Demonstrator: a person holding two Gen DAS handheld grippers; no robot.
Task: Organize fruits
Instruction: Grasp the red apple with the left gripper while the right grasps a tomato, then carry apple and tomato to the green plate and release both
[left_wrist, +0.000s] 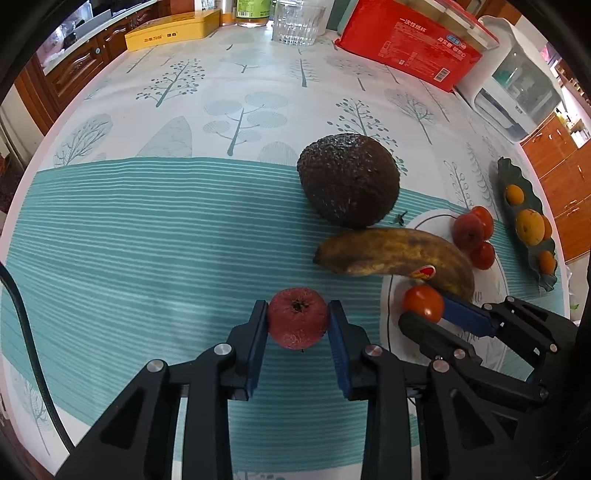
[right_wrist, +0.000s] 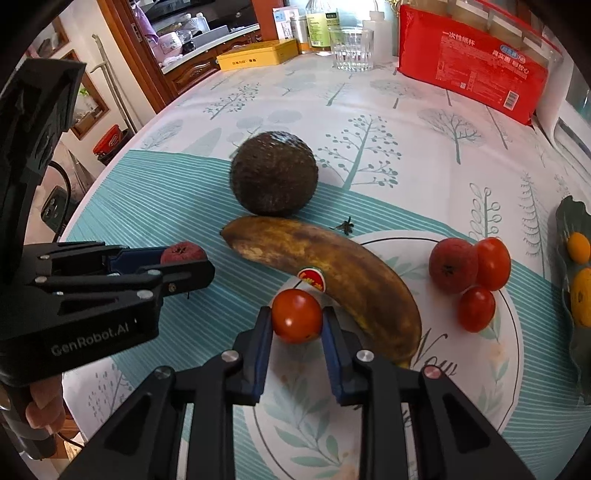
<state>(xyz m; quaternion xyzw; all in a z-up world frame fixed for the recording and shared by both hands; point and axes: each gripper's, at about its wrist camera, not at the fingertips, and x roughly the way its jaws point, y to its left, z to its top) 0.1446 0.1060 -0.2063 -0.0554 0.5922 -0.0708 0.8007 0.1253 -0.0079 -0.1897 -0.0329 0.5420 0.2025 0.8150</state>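
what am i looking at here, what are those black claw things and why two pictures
Each black claw is a hand-held gripper with two fingers, carried by a person; no robot arm is involved. A fisheye camera on each looks along its fingers, which gives the two pictures.

The left gripper is shut on a dull red fruit on the teal striped tablecloth. The right gripper is shut on a cherry tomato over the white plate.

Also on the table are an avocado, a browned banana, three more small red fruits on the plate, and a green dish of orange fruits.
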